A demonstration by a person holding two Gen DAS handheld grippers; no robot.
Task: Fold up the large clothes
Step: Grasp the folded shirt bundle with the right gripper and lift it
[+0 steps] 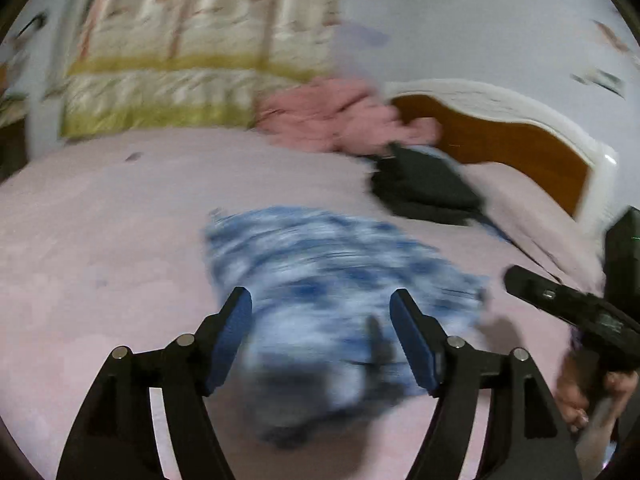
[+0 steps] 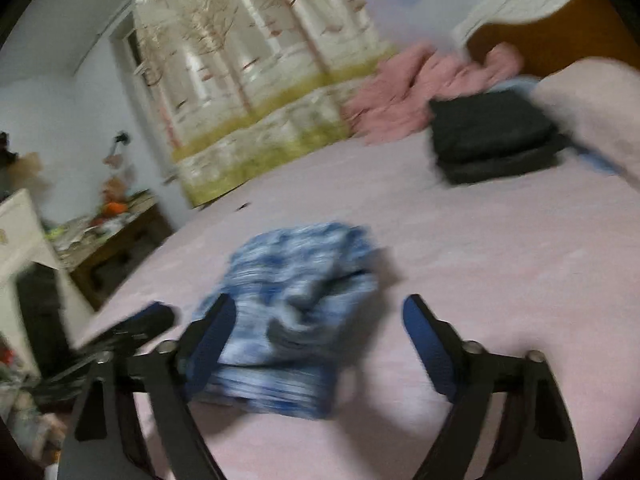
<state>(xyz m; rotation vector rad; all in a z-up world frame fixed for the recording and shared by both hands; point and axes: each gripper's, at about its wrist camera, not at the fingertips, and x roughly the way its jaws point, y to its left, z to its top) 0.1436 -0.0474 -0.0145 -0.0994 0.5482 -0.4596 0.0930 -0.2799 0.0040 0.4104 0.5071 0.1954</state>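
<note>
A blue-and-white patterned garment [image 1: 340,280] lies folded in a compact bundle on the pink bed sheet [image 1: 100,260]; it also shows in the right wrist view [image 2: 296,304]. My left gripper [image 1: 320,300] is open and empty just above the garment's near part. My right gripper [image 2: 320,308] is open and empty, its left finger by the bundle's left edge. The right gripper's body [image 1: 572,304] shows at the right in the left wrist view. Both views are motion-blurred.
A stack of folded dark clothes [image 1: 424,188] [image 2: 492,136] sits near the headboard [image 1: 500,136]. A pink crumpled blanket [image 1: 336,116] [image 2: 416,92] lies behind it. A tree-print curtain [image 2: 256,80] hangs beyond the bed. A cluttered wooden table [image 2: 112,232] stands left.
</note>
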